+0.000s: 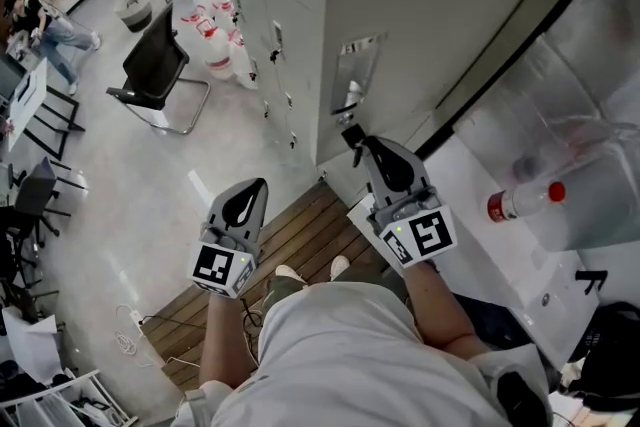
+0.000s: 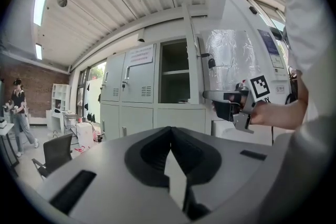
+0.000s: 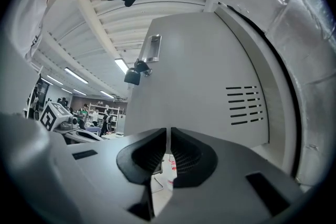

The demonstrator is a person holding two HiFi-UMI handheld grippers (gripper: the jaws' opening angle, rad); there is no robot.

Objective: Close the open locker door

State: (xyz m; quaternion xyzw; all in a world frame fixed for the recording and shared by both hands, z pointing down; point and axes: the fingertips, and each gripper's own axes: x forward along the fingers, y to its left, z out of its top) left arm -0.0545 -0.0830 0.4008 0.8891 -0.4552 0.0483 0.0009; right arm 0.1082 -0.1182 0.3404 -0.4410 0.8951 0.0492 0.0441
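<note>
Inspecting the locker door (image 1: 430, 5), I find it wide open, swung out from the locker bank and filling the head view from 12 to 2 o'clock. The task is therefore not done; in my judgement the whole closing swing is left to make. The left gripper view shows the open compartment (image 2: 176, 73) dark and uncovered at 12 o'clock.

The right tool (image 1: 362, 147) sits just below the door's latch plate, pointing at the outer face. In its own view the right tool (image 3: 168, 136) has its jaws drawn almost together, with only a thin slit and nothing held. The padlock (image 3: 134, 73) hangs at 11 o'clock and the louvres (image 3: 244, 105) lie at 2 o'clock. The left tool (image 1: 250, 193) hangs at 8 o'clock of the door, well apart from it. Its jaws (image 2: 170, 136) are pressed together and empty.

I cannot tell whether the right tool touches the door. The hinge side is cut off. A bottle (image 1: 520, 200) lies on the white worktop (image 1: 470, 165) at 3 o'clock.
</note>
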